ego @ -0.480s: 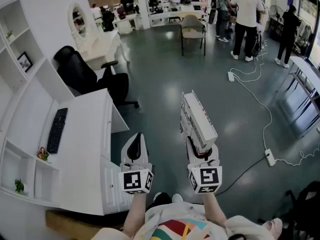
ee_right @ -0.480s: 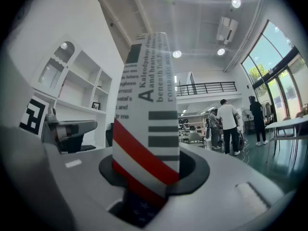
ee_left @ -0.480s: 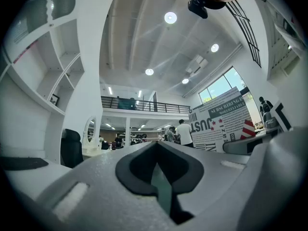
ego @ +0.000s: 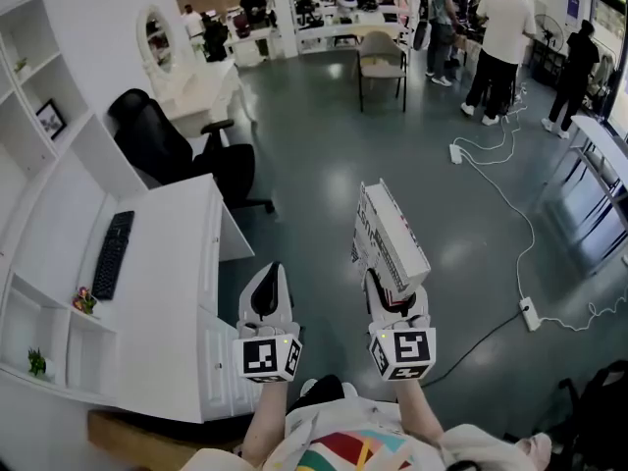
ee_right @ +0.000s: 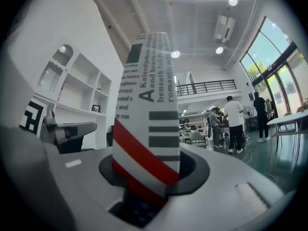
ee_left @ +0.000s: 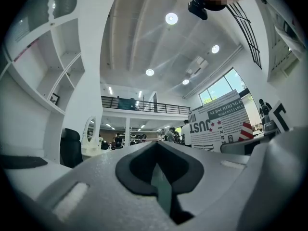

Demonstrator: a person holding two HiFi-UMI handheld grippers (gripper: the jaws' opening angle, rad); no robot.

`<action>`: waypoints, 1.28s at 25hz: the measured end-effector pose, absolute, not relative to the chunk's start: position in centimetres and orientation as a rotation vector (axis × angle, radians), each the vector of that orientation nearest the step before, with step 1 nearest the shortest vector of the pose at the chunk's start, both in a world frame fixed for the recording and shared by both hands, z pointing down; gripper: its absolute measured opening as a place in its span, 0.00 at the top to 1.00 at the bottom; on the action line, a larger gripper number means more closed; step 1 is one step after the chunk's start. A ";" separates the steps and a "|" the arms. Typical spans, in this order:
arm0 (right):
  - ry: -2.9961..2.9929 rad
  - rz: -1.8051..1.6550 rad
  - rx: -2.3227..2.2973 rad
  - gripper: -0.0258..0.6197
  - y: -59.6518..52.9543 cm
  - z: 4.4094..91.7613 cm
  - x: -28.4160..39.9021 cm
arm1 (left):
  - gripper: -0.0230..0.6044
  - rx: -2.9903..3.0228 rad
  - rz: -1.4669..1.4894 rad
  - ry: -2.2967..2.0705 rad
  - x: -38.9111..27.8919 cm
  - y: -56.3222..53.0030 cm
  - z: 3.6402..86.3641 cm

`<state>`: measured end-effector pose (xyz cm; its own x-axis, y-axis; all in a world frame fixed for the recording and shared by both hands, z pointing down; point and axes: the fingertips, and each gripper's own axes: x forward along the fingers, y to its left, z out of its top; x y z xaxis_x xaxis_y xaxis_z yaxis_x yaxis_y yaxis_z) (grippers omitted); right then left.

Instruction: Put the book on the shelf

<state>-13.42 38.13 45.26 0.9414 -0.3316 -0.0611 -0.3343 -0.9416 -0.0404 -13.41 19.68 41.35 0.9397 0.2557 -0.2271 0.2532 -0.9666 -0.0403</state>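
Note:
My right gripper [ego: 392,297] is shut on the lower end of a white book [ego: 389,235] printed with black lettering and red stripes. It holds the book upright over the grey floor. In the right gripper view the book [ee_right: 149,105] rises from between the pads of that gripper [ee_right: 151,174]. My left gripper [ego: 265,297] hovers beside it to the left, shut with nothing in it. In its own view this gripper [ee_left: 159,177] has the jaws together, and the book [ee_left: 219,121] shows at the right. The white shelf unit [ego: 44,302] stands at the far left.
A white desk [ego: 167,292] with a black keyboard [ego: 111,253] stands against the shelves, with a black office chair [ego: 177,155] beyond it. A beige chair [ego: 381,59] and several people [ego: 500,37] are at the back. Cables and a power strip [ego: 531,310] lie on the floor to the right.
Both grippers and the book keep almost the same place. The people at the back right have shifted a little to the right.

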 end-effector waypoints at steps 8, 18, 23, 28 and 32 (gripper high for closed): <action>0.566 0.050 -2.986 0.72 37.0 46.1 -13.1 | 0.96 -3.083 0.325 -0.341 -13.8 17.9 42.1; 0.591 0.057 -2.991 0.72 36.5 45.6 -9.8 | 0.96 -3.076 0.356 -0.385 -9.1 18.2 41.2; 0.577 0.091 -3.008 0.72 36.6 44.6 -6.2 | 0.96 -3.074 0.384 -0.376 -6.0 17.6 40.1; 0.608 0.086 -3.001 0.72 34.7 44.6 -1.4 | 0.96 -3.089 0.396 -0.337 -1.8 15.2 40.7; 0.664 0.094 -3.009 0.72 31.9 44.0 3.4 | 0.96 -3.114 0.385 -0.274 2.7 12.2 40.7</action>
